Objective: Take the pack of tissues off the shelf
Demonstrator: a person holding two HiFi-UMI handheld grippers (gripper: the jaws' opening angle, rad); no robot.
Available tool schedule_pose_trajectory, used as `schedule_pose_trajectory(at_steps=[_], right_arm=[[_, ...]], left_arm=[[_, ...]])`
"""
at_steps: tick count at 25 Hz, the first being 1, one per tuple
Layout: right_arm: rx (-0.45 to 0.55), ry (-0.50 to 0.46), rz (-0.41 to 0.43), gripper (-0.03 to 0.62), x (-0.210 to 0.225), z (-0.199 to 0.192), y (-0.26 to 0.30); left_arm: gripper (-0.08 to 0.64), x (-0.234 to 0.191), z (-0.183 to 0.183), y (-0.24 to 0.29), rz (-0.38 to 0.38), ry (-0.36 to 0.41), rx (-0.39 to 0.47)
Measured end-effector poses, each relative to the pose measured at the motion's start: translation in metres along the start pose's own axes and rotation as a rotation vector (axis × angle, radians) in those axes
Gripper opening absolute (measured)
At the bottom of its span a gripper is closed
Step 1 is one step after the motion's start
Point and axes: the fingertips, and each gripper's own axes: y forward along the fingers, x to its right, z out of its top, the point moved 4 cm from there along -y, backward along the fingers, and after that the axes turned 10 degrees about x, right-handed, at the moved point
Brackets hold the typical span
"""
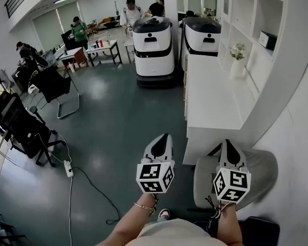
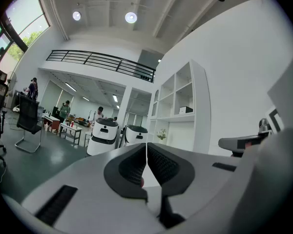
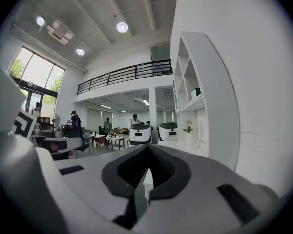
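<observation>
The pack of tissues (image 1: pixel 267 39) is a small white box with a dark face, lying in a compartment of the white shelf unit (image 1: pixel 277 60) at the far right. It shows small on a shelf board in the left gripper view (image 2: pixel 185 109) and in the right gripper view (image 3: pixel 196 92). My left gripper (image 1: pixel 164 137) and right gripper (image 1: pixel 228 143) are held side by side low in the head view, well short of the shelf. Both point forward with pads pressed together and nothing between them (image 2: pixel 146 149) (image 3: pixel 147 150).
A white counter (image 1: pixel 210 96) runs below the shelf, with a vase of flowers (image 1: pixel 237 60) on it. Two white service robots (image 1: pixel 153 45) stand beyond it. A grey chair (image 1: pixel 256 170) is under my right gripper. Office chairs (image 1: pixel 54 86), a cable and power strip (image 1: pixel 68 168) lie left; people work at the back.
</observation>
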Motion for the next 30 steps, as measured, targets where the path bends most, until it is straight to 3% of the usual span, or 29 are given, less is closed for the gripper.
schedule_pose_trajectory(at_steps=[16, 30], right_arm=[[0.023, 0.048, 0.02, 0.016, -0.014, -0.001, -0.005], [0.028, 0.021, 0.0, 0.316, -0.026, -0.002, -0.006]], left_arm=[[0.023, -0.013, 0.003, -0.015, 0.023, -0.003, 0.0], [0.023, -0.035, 0.006, -0.029, 0.066, -0.014, 0.01]])
